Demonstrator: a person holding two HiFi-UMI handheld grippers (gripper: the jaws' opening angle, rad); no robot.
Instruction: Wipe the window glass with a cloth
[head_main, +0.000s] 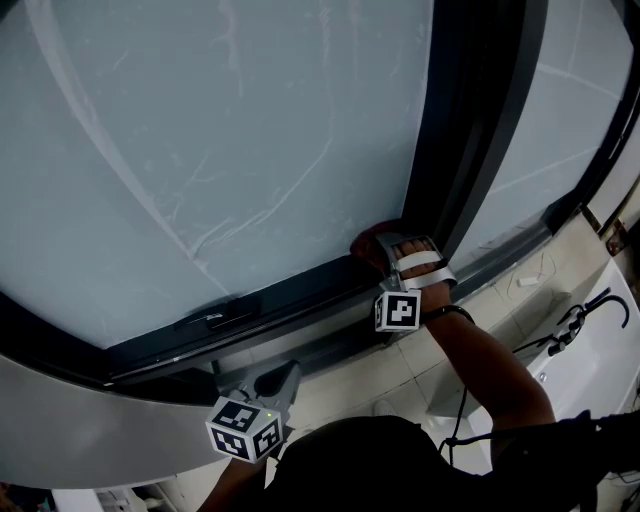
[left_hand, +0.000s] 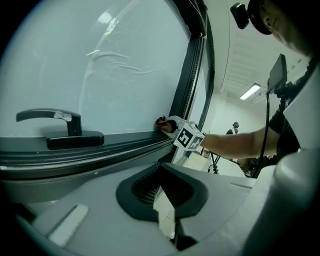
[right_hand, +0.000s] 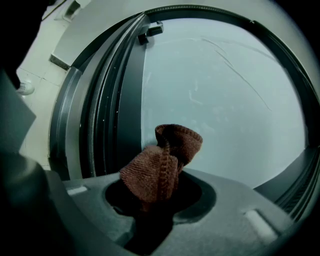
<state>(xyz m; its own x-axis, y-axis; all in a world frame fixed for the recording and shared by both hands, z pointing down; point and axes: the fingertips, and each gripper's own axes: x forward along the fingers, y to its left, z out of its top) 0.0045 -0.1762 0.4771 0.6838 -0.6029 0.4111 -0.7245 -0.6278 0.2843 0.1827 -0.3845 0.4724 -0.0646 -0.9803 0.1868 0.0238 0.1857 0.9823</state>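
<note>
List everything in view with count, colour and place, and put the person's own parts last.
Streaked window glass pane: one, pale grey-blue, fills the upper left.
Second glass pane: one, pale grey-blue, beyond the frame at right.
Dark metal window frame: one, near-black, around and between the panes.
Black lever window handle: one, on the bottom rail, left of the cloth.
Brown knitted cloth: one, bunched at the large pane's lower right corner.
Pale tiled surface: off-white, below the frame.
Right gripper: grey, shut on the cloth.
Left gripper: grey, jaws slightly apart, empty, low and off the glass.
Right forearm: one, reaching to that corner.
</note>
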